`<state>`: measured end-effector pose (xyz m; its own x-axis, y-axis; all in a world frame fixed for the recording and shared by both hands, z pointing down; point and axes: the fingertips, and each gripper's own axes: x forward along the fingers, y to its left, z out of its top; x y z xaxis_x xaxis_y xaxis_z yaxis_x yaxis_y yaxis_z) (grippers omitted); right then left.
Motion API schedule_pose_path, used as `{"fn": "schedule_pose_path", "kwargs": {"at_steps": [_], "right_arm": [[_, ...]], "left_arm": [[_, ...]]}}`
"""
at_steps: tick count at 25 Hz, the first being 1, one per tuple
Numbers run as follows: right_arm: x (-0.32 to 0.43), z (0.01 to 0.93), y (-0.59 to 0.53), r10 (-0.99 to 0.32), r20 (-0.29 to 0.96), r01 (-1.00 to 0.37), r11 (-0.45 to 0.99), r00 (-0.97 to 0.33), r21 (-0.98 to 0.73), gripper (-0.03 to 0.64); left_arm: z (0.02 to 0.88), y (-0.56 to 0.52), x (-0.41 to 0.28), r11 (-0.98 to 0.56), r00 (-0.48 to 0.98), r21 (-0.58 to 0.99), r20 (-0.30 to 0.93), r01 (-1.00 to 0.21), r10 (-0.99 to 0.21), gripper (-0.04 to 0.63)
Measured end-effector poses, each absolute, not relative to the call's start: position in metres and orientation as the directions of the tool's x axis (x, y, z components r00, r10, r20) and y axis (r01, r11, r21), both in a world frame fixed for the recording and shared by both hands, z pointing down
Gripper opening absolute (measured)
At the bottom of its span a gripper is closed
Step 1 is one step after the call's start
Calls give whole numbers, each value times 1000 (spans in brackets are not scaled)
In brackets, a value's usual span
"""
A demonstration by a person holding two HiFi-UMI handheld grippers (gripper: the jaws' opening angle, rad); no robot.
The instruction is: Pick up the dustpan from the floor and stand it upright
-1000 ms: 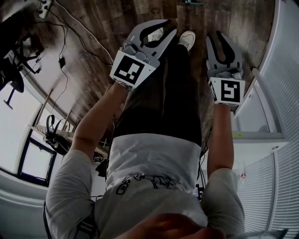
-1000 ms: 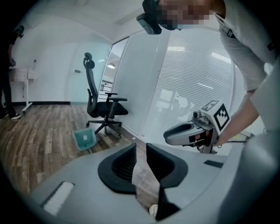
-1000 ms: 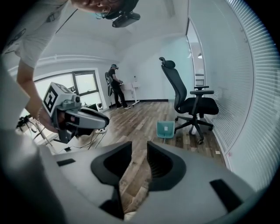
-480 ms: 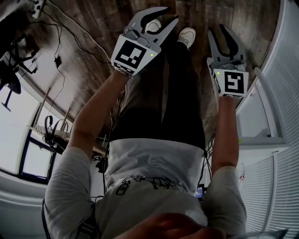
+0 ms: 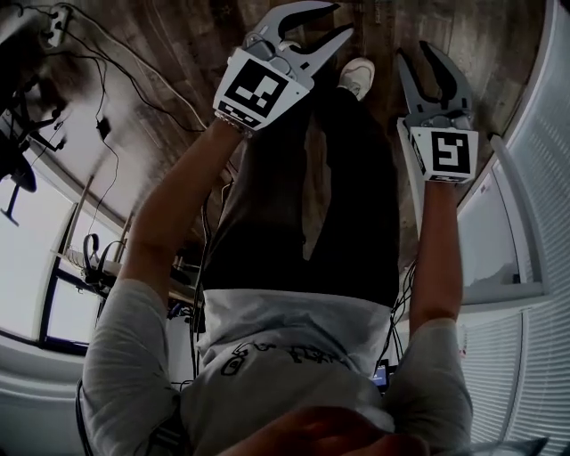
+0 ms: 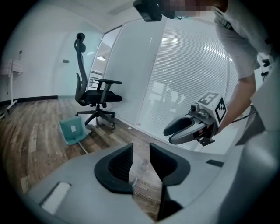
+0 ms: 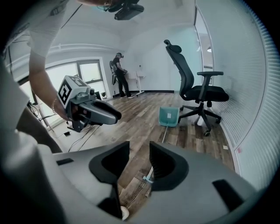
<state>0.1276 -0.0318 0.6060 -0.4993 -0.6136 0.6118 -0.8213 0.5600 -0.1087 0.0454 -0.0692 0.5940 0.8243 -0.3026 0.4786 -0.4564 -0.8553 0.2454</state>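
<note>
the dustpan (image 7: 169, 117) is teal and lies on the wooden floor (image 7: 140, 109), just beside the wheeled foot of a black office chair (image 7: 199, 89). its thin long handle (image 7: 162, 135) runs over the boards toward the person. in the left gripper view the dustpan (image 6: 72, 130) shows at the left, well apart from both grippers, with the chair (image 6: 94, 94) behind it.

the left gripper (image 6: 141, 148) has its jaws spread. they have just been opening, and nothing is between them; only bare floor shows through the gap. the right gripper (image 7: 140, 146) is also spread, its jaws have just been opening too, and it grips nothing. the far part of the handle is seen through its gap, but it lies down on the floor and does not touch the pads.

in the head view the left gripper (image 5: 331, 22) and the right gripper (image 5: 417, 55) are held out side by side over the floor, each on a bare forearm, and a white shoe (image 5: 358, 76) shows between them. cables (image 5: 98, 80) lie on the floor at the left. far back in the right gripper view, another person (image 7: 118, 74) stands by the wall.
</note>
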Motion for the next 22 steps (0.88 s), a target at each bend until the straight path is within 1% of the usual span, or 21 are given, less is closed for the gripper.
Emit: {"fn": "schedule_pose_path", "kwargs": {"at_steps": [16, 22], "right_arm": [[153, 751, -56, -602, 623, -806, 587, -499, -77, 115], [159, 816, -62, -585, 635, -793, 605, -504, -71, 121]], "left_arm": [[759, -83, 57, -905, 840, 232, 504, -355, -200, 103], [817, -91, 70, -914, 857, 245, 485, -323, -172, 124]]}}
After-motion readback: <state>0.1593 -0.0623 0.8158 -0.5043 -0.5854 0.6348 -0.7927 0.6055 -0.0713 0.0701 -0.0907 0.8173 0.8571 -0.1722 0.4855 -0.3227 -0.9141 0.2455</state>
